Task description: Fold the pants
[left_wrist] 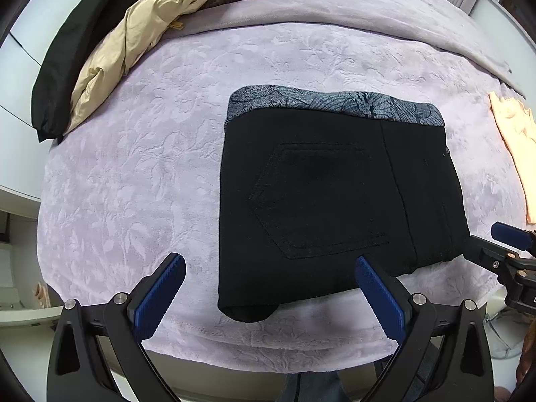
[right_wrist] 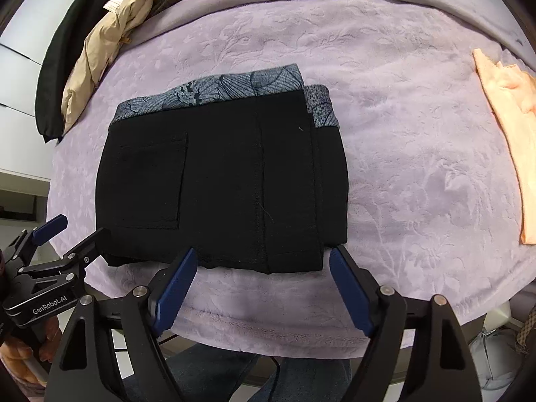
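Note:
The black pants [left_wrist: 335, 194] lie folded into a compact rectangle on the lilac blanket [left_wrist: 134, 167], back pocket up, with a blue-grey patterned lining strip along the far edge. They also show in the right wrist view [right_wrist: 221, 181]. My left gripper [left_wrist: 269, 261] is open and empty, just above the pants' near edge. My right gripper [right_wrist: 263, 256] is open and empty at the pants' near right corner. Each gripper shows at the edge of the other's view: the right gripper [left_wrist: 482, 239] and the left gripper [right_wrist: 78, 226].
A pile of clothes, a beige jacket [left_wrist: 134, 43] and a black garment [left_wrist: 67, 67], lies at the far left of the bed. A peach cloth [left_wrist: 512, 140] lies at the right edge, also in the right wrist view [right_wrist: 506, 124]. The blanket's near edge [right_wrist: 268, 328] hangs over the bed.

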The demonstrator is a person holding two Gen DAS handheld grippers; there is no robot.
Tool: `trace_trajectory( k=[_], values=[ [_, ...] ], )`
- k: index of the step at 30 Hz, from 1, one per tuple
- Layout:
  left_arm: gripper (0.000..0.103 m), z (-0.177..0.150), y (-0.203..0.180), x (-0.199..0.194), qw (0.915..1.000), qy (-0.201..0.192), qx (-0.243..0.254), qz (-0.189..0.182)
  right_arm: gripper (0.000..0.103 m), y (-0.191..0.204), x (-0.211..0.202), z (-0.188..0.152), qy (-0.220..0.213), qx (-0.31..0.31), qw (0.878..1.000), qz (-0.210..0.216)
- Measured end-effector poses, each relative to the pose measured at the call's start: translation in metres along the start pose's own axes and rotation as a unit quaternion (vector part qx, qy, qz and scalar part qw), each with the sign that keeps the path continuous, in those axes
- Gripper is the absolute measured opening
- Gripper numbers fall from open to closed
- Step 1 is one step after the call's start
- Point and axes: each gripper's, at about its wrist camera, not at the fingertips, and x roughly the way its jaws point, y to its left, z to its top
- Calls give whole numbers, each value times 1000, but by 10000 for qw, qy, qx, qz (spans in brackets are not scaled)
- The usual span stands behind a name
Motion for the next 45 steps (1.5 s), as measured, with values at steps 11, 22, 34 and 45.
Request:
trace_trajectory(
  k=[11,22,34,45],
  values=[
    [101,4,7,-7,9999,-50,-125,15,86,10,-11,5,-131,54,9992,-374],
    [101,6,5,-9,9999,-93,-34,-27,86,15,-19,4,-163,95,9987,-472],
    [101,4,4,-13,9999,-133,19,-40,86,24,-20,1,-181,-36,9983,-557],
    [101,4,4,-15,9998,-163,74,-26,86,27,-20,-2,-209,-22,9983,-548]
  ],
)
